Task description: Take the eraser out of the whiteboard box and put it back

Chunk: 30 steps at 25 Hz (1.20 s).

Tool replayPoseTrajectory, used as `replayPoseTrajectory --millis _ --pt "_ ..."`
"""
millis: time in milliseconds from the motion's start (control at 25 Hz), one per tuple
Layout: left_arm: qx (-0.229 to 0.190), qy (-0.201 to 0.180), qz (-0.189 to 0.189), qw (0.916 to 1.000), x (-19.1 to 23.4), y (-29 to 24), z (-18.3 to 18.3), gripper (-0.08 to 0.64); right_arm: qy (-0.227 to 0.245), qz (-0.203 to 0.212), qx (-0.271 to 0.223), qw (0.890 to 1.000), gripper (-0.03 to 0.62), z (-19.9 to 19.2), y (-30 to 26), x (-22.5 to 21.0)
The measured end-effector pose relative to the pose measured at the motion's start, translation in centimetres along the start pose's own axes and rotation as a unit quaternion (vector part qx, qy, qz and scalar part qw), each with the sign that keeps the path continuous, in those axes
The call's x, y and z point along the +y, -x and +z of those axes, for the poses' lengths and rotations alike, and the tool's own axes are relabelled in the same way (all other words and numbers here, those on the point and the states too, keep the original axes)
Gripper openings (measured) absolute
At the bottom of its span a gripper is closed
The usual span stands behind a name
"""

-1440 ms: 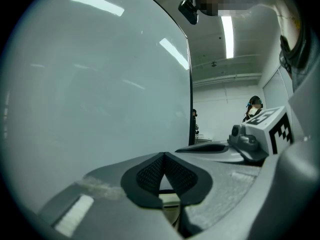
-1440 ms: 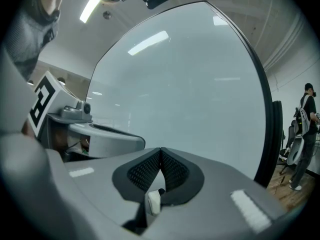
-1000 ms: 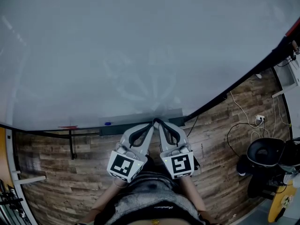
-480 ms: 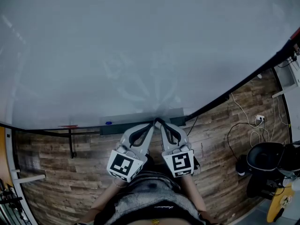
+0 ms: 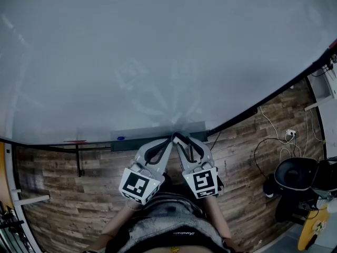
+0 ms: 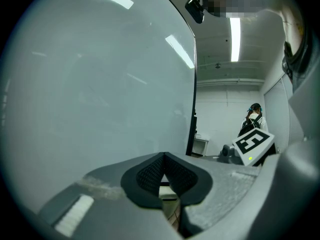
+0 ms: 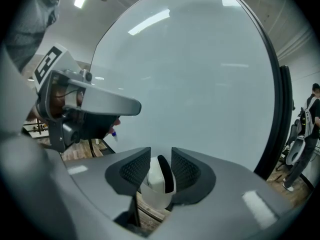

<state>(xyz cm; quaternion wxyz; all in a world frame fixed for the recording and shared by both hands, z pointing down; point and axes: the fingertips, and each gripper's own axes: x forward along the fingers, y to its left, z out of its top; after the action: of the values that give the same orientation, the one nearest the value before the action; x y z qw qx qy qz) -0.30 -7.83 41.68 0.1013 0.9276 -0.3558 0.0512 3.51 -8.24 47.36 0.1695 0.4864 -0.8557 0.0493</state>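
A: Right gripper (image 7: 160, 158), what state?

B: Jaws stand apart, they have just been opening, and the eraser (image 7: 157, 180) is between the pads. I see no squeeze on it, so it is not gripped yet. Left gripper (image 6: 164, 156): jaws together, nothing btw them, its tip just beside the right one.

A: Where is the eraser exactly?

B: At the foot of the whiteboard (image 5: 158, 51), where the whiteboard box (image 5: 129, 143) hangs. In head view the gripper tips cover it, so I judge it sits in the box, not lifted.

A: How will it handle?

B: Prob. light. The white body looks like stiff plastic, w/ a dark strip on one side, I think the felt, which is softer. The smooth shell could slip, so take it across the two hard flat sides, near the middle, not on the felt. Not fragile, I'd say.

A: Any text or brand?

B: None readable on eraser or box. The marker cube (image 5: 201, 182) has only black-white square patterns, no words. A small blue pen cap (image 5: 121, 138) lies further left in the box, no label visible. The board is blank, only faint wiped traces.
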Motion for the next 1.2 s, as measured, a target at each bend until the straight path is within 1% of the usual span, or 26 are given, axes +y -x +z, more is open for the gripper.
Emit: replayPoseTrajectory --millis 120,520,760,960,1120,1200 --pt "-0.001 0.002 -0.003 1.0000 0.0 -0.1 -0.1 0.000 0.000 0.008 0.009 1.000 0.155 -0.4 -0.3 -0.2" --pt "0.005 0.009 0.015 0.9998 0.8 0.1 -0.7 0.000 -0.015 0.042 0.049 0.998 0.218 -2.7 -1.5 -0.5" --pt "0.006 0.013 0.020 0.9997 1.0 0.1 -1.0 0.000 -0.022 0.051 0.062 0.997 0.221 -3.7 -2.2 -0.7" --pt "0.006 0.013 0.021 0.9997 1.3 0.1 -0.9 0.000 -0.035 0.053 0.062 0.996 0.221 -3.7 -2.6 -0.9" --pt "0.003 0.014 0.017 0.9998 1.5 0.1 -1.0 0.000 -0.056 0.049 0.056 0.996 0.186 -3.9 -2.9 -1.0" --pt "0.003 0.015 0.016 0.9998 1.5 0.0 -0.9 0.000 -0.052 0.048 0.057 0.996 0.186 -3.9 -2.9 -1.0"
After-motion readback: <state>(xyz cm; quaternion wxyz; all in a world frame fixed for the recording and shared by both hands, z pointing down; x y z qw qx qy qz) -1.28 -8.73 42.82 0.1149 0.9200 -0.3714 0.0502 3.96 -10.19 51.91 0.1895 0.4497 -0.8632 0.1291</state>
